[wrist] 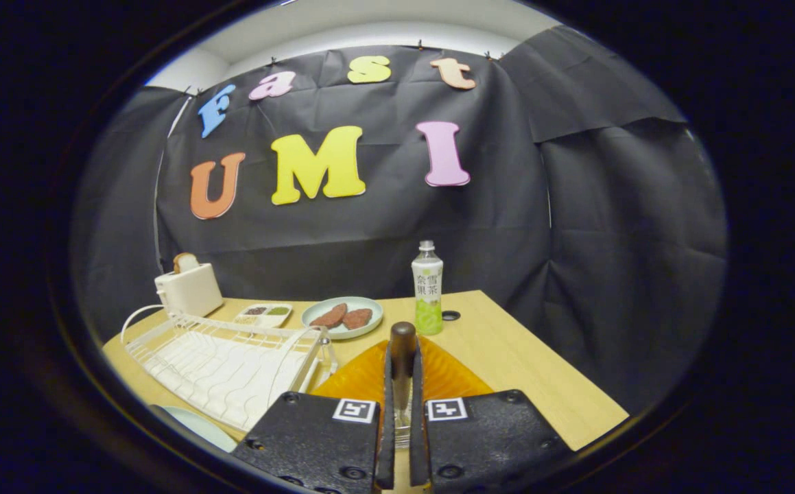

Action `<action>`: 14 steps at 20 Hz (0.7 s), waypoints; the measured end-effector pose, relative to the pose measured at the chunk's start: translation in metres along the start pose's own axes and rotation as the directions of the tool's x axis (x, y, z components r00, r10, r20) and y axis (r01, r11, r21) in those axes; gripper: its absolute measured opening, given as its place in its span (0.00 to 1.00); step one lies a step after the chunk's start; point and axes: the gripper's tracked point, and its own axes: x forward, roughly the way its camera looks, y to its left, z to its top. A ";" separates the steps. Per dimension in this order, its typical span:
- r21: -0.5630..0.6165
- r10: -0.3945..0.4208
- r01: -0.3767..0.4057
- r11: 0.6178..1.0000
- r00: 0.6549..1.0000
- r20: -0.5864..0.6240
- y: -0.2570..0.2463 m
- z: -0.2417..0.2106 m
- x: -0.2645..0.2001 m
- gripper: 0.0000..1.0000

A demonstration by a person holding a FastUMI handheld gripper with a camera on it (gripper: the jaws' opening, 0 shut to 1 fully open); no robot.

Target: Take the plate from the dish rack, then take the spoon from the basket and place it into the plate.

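Note:
My gripper (402, 353) is shut on the spoon (402, 334). Its dark brown handle sticks out past the fingertips, and a bit of its metal part shows lower down between the fingers. Under and just ahead of the fingers lies the ribbed orange plate (359, 379) on the wooden table. The white wire dish rack (226, 363) stands to the left of the plate, with no dishes in the slots I see.
Beyond the plate stand a green tea bottle (427, 288), a pale plate with two brown food pieces (342, 317), a small divided tray (265, 313) and a toaster (188, 288) with bread. A small black ring (450, 315) lies by the bottle. The table's edge (562, 370) runs to the right.

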 end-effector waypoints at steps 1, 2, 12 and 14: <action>0.000 -0.001 0.001 1.000 1.000 0.006 0.001 0.004 -0.003 0.13; -0.003 -0.005 0.005 1.000 1.000 0.018 0.000 0.010 -0.005 0.13; -0.070 0.032 -0.019 0.997 0.979 0.200 0.032 0.093 -0.073 0.13; -0.088 0.067 -0.049 0.995 0.973 0.221 0.050 0.099 -0.090 0.13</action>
